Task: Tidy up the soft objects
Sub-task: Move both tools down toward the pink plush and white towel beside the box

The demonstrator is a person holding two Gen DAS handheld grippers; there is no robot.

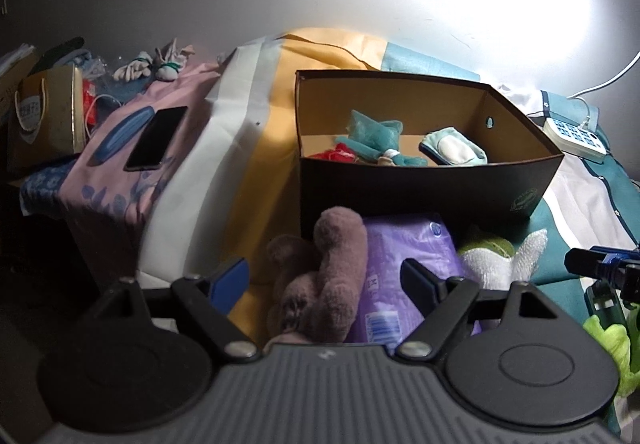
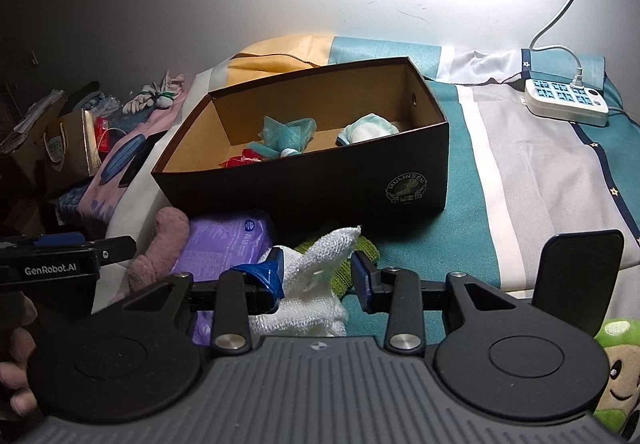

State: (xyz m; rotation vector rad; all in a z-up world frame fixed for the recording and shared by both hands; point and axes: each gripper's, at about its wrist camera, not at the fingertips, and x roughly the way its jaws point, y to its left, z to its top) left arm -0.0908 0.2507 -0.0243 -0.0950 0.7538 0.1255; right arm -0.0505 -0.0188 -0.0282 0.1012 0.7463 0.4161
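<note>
A dark cardboard box (image 1: 420,184) (image 2: 304,188) stands open on the bed and holds a teal net pouch (image 1: 374,134) (image 2: 286,132), a red item (image 1: 336,155) and a pale blue mitt (image 1: 454,148) (image 2: 366,128). In front of it lie a brown plush toy (image 1: 328,276) (image 2: 160,252), a purple pack (image 1: 404,268) (image 2: 228,240), and a white mesh cloth (image 2: 316,284) (image 1: 508,260) over a green cloth (image 2: 360,252). My left gripper (image 1: 324,276) is open around the brown plush. My right gripper (image 2: 318,276) is open around the white mesh cloth.
A phone (image 1: 156,138) lies on a pink cushion at left, beside a paper bag (image 1: 46,120) and small socks (image 1: 156,62). A power strip (image 2: 564,100) with its cable sits at far right. A green plush (image 2: 620,364) lies at the near right.
</note>
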